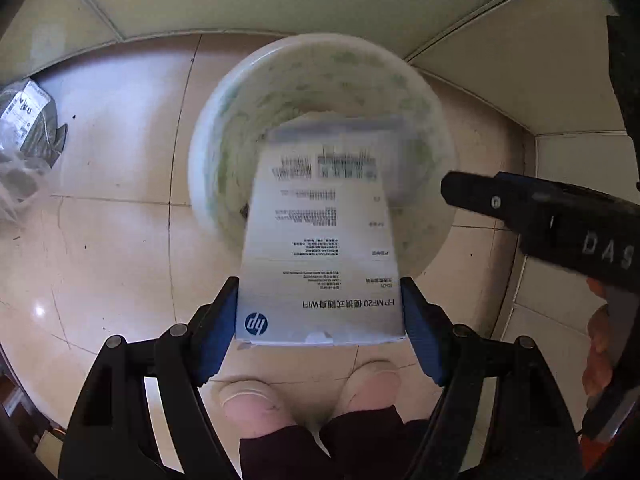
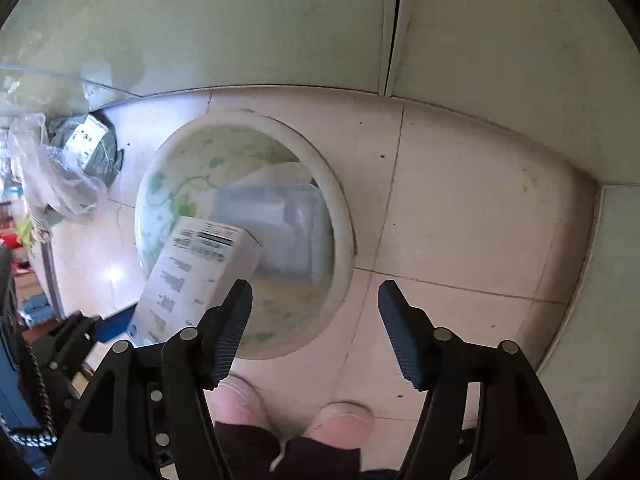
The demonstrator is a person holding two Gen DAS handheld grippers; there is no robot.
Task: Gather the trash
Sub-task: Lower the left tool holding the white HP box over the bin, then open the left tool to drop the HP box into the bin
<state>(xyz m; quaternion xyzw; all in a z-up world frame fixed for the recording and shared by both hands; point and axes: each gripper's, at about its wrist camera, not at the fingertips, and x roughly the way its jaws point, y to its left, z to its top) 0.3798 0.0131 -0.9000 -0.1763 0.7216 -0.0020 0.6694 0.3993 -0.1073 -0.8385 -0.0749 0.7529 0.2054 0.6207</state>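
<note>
Holding the box (image 1: 320, 248) between its two blue pads, the left hand-held gripper (image 1: 320, 320) squeezes it from both sides so it cannot slip. The box tips down over the bin (image 1: 208, 128), with its far end already past the rim, so I think it is about to be dropped in. The bin stands on the floor (image 1: 112, 240) near the corner of the walls, and something pale and blurry already lies inside it. The right hand-held gripper (image 2: 316, 320) is wide apart and holds nothing. It hangs just beside the bin's near rim, out of the box's way. More trash, a grey bag (image 1: 28, 120), lies on the floor by the wall, well apart from the bin, not picked up yet.
</note>
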